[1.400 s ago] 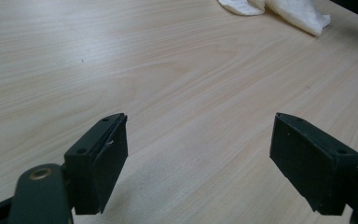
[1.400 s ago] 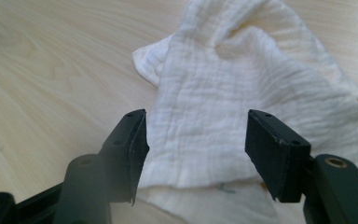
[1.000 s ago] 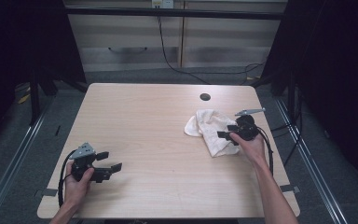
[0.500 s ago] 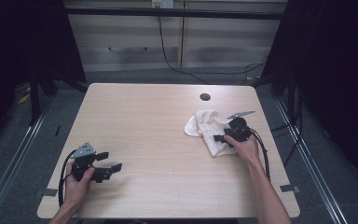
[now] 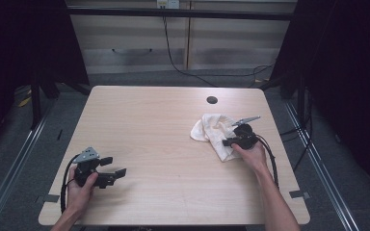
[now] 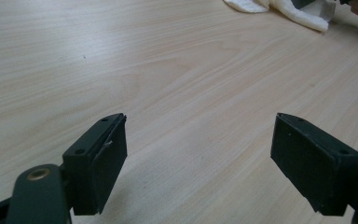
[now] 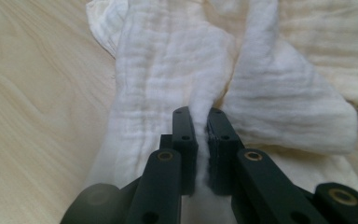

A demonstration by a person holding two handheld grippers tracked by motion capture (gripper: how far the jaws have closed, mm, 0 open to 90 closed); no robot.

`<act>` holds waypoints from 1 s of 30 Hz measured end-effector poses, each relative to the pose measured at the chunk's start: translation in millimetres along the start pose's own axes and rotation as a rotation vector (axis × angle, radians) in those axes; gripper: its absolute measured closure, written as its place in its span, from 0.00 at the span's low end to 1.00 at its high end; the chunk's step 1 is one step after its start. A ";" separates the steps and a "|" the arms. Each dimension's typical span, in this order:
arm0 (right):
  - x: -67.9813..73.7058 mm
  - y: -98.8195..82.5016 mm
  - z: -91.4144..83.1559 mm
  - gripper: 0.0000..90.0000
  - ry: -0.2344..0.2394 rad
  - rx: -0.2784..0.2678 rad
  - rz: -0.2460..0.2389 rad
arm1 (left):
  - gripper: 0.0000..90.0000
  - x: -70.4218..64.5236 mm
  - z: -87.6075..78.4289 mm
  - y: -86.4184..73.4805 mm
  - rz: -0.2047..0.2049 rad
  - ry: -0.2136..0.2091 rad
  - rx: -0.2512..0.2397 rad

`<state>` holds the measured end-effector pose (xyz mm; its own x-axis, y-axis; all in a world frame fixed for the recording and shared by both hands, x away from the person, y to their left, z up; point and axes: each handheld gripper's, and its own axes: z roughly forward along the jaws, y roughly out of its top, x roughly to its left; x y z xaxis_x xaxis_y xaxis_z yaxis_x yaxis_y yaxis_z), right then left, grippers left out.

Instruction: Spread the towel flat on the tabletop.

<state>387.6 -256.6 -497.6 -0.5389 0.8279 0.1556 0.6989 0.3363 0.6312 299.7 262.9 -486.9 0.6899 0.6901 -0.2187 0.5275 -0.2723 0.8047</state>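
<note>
Table (image 5: pixel 164 144): one light wooden table is seen from above, with rounded corners and one small dark round hole (image 5: pixel 212 100) near its far edge.
Hands: two hands are counted, one at each lower corner of the high view, each wrapped around one gripper.
Left gripper (image 5: pixel 117 172): it is held low over the near left part of the table, well apart from the cloth. Its two black jaws are spread wide, with nothing but bare wood between them. The same wide gap is seen in the left gripper view (image 6: pixel 198 158).
Left cable (image 5: pixel 66 180): one black cable is looped from the left gripper past the wrist.
Cloth (image 5: pixel 211 131): one white, crumpled cloth is lying on the right half of the table, nearer than the hole and a little to its right. In the left gripper view its edge (image 6: pixel 289 9) is glimpsed at the far top.
Right gripper (image 5: pixel 227 143): it is set down on the near right part of the cloth. Its jaws have just been closing, and one raised fold of the cloth (image 7: pixel 168 60) is now pinched between the two pads (image 7: pixel 200 149), which stand narrow and press the fabric from both sides.
Right cable (image 5: pixel 272 161): one black cable is trailed from the right gripper along the forearm.
</note>
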 end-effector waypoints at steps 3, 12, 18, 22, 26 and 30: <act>4.4 -2.4 -0.9 0.93 0.014 0.000 -0.012 | 0.20 0.0 -0.2 0.1 0.003 0.000 -0.002; 32.5 -14.2 -4.0 0.93 0.081 -0.002 -0.061 | 0.19 -9.2 1.7 1.8 0.025 -0.033 -0.001; 44.5 -21.0 -3.2 0.93 0.143 -0.021 -0.063 | 0.19 -1.2 1.1 2.0 -0.014 -0.018 -0.020; 53.2 -25.0 -3.2 0.93 0.171 -0.032 -0.066 | 0.20 0.8 0.4 2.0 -0.034 -0.016 -0.032; 60.3 -28.3 -3.6 0.94 0.172 -0.041 -0.056 | 0.23 -2.5 -0.5 3.3 -0.035 -0.027 -0.050; 68.8 -30.6 -3.0 0.94 0.177 -0.048 -0.074 | 0.26 -6.4 -1.9 5.2 -0.032 -0.036 -0.066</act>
<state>327.7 -211.3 -503.9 -0.6650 0.7085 0.2364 0.6339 0.3679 0.6804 297.1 258.3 -480.3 0.6912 0.6730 -0.2631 0.5161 -0.2050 0.8316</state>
